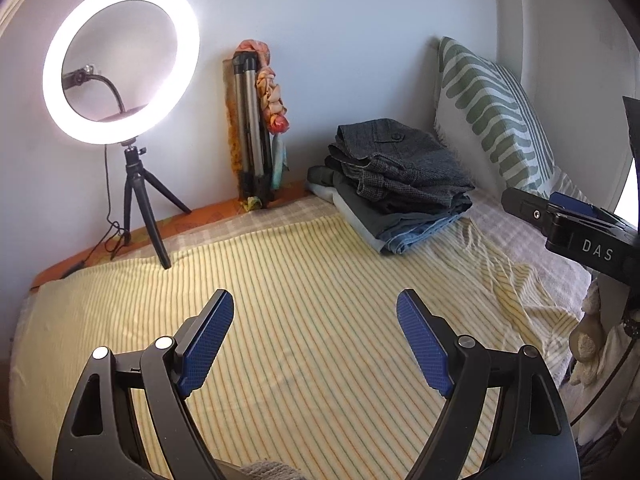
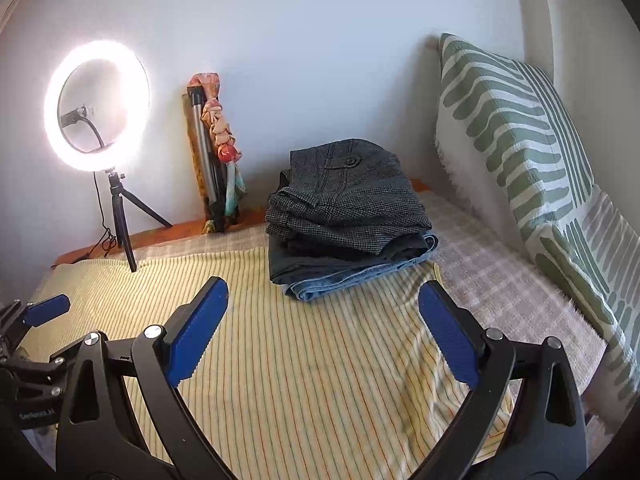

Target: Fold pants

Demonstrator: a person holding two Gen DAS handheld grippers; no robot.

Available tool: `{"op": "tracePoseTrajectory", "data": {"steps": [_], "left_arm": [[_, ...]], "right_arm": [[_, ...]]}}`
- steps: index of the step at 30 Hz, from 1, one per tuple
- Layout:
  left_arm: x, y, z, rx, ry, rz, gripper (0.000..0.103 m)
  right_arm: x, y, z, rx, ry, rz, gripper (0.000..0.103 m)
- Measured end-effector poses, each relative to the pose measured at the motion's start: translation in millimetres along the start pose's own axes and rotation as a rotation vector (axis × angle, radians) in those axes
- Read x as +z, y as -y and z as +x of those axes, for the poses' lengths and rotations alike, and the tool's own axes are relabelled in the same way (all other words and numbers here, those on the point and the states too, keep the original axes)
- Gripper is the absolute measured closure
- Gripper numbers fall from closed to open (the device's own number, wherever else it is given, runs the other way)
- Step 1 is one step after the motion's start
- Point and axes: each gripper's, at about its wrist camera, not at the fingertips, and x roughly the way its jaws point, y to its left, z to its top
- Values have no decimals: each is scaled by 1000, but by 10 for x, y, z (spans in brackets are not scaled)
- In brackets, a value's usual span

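Observation:
A stack of folded pants (image 1: pixel 394 178) lies on the bed at the far right, near the wall. The top pair is grey tweed (image 2: pixel 348 200), with dark and blue denim pairs (image 2: pixel 360 274) under it. My left gripper (image 1: pixel 316 304) is open and empty above the yellow striped sheet (image 1: pixel 280 280), well short of the stack. My right gripper (image 2: pixel 324 292) is open and empty, just in front of the stack. The right gripper also shows at the right edge of the left wrist view (image 1: pixel 532 204). The left gripper's blue pad shows at the left edge of the right wrist view (image 2: pixel 48 310).
A lit ring light on a small tripod (image 1: pixel 120 64) stands at the bed's far left, with its cable. A folded tripod with a scarf (image 1: pixel 256 128) leans on the wall. A green-patterned pillow (image 2: pixel 520 140) stands at the right. A checked cloth (image 2: pixel 500 280) lies beside the stack.

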Motion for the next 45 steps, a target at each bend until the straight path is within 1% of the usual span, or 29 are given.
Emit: {"op": "tracePoseTrajectory", "data": {"steps": [2,6,14,18,22,45], "left_arm": [[8,5,-21,9,4,6,18],[9,-27,-17,-14,-9,-28,17],[16,-48,-33,-7,-7,-26,14],[15,-49,-37,34,-5,-20,14],[15,-45,-4,76,-29,-11,14],[24,-51,-49,59,-29,-24,14]], "right_arm": [[6,-11,-2,-14,7,-8,5],[11,-20,-1,-15,7,-9,5],[16,-85,7,-13,7,-16,5],[9,-105,12,-13,5,-18,5],[8,-117,24,-12,5,-19,4],[-5,-121,27,-8,2,-16,4]]}}
